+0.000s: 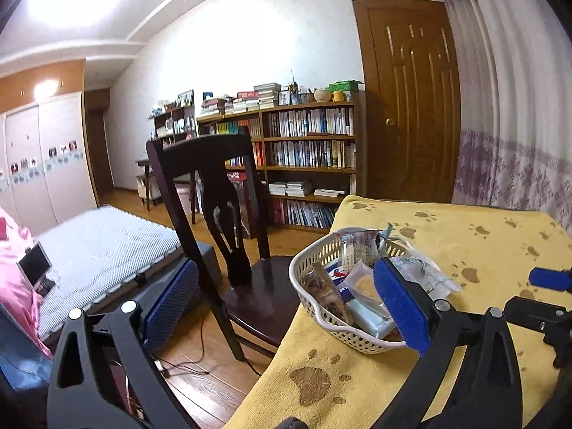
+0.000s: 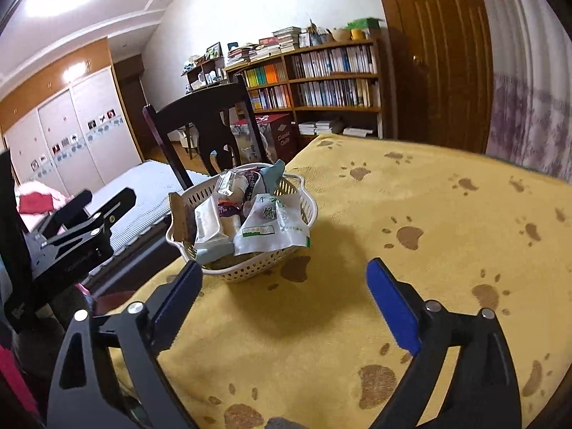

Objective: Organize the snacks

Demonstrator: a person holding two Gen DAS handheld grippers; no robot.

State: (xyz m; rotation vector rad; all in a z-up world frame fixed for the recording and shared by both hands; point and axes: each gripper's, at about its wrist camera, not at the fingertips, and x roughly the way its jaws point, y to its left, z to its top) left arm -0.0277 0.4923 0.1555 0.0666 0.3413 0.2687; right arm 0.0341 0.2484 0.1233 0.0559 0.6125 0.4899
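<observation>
The right gripper (image 2: 282, 300) hangs with its jaws spread wide and nothing between them, above the yellow paw-print cloth (image 2: 429, 214) on the table. Just ahead of it sits the white basket (image 2: 250, 271), near the table's left edge, heaped with wrapped snacks (image 2: 250, 214). The left gripper (image 1: 286, 304) is likewise released and empty, held at that edge, its right finger (image 1: 400, 307) in front of the basket and its left finger out past the table. A dark wooden chair (image 1: 214, 193) stands beside the table, with a bed (image 1: 103, 243) and bookshelf (image 1: 311, 150) beyond.
</observation>
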